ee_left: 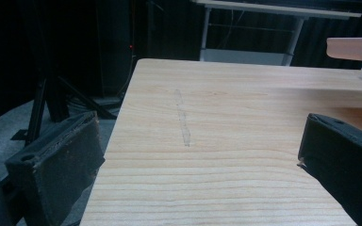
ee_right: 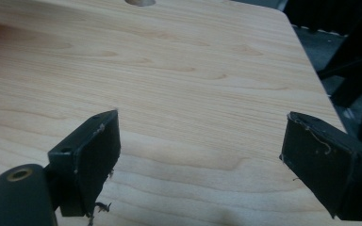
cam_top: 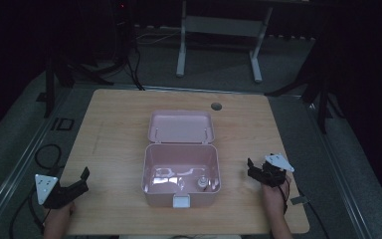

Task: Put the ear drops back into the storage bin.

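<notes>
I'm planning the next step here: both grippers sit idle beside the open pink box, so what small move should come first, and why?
Probably ease the right gripper toward the pink box: its jaws are open, empty, and it sits nearest the small object inside.

Pale pink box [cam_top: 181,169]; light wood-grain table [cam_top: 114,129]; black tongs [cam_top: 72,191] and tongs [cam_top: 263,174].

Left tongs [cam_top: 74,186]: black body, grey three-cornered plate with dark dots on top.
Right tongs [cam_top: 258,172]: black body, pale three-cornered plate, thin dark cable trailing back.
Jaws: blocky black pads, worn edges, frayed fibres, a round hole in each.
Forearms: bare, no sleeves visible.
</notes>
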The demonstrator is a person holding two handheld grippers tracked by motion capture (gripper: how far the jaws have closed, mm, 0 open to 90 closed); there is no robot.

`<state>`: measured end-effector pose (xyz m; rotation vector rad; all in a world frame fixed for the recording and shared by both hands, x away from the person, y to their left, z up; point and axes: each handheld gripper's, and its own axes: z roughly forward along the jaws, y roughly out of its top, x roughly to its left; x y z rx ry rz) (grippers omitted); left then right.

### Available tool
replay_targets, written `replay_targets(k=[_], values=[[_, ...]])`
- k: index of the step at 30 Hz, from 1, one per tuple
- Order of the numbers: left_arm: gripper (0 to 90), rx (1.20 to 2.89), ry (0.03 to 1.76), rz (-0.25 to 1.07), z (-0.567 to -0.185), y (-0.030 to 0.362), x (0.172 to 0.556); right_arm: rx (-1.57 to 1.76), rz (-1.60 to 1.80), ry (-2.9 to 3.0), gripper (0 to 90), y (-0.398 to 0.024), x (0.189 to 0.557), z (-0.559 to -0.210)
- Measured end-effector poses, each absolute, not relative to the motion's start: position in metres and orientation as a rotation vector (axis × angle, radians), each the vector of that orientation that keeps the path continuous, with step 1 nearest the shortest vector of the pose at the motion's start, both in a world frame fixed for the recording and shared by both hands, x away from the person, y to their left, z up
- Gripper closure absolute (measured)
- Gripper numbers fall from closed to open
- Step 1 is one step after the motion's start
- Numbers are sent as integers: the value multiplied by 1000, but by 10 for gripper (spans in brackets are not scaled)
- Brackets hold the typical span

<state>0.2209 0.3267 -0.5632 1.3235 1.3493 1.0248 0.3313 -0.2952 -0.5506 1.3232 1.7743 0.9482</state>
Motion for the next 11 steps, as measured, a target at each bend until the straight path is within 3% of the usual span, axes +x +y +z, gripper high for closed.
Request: replay_targets(k=[11], values=[[5,1325,1346,1028,-563,326,221,1354,935,1763,121,-298,332,-553]])
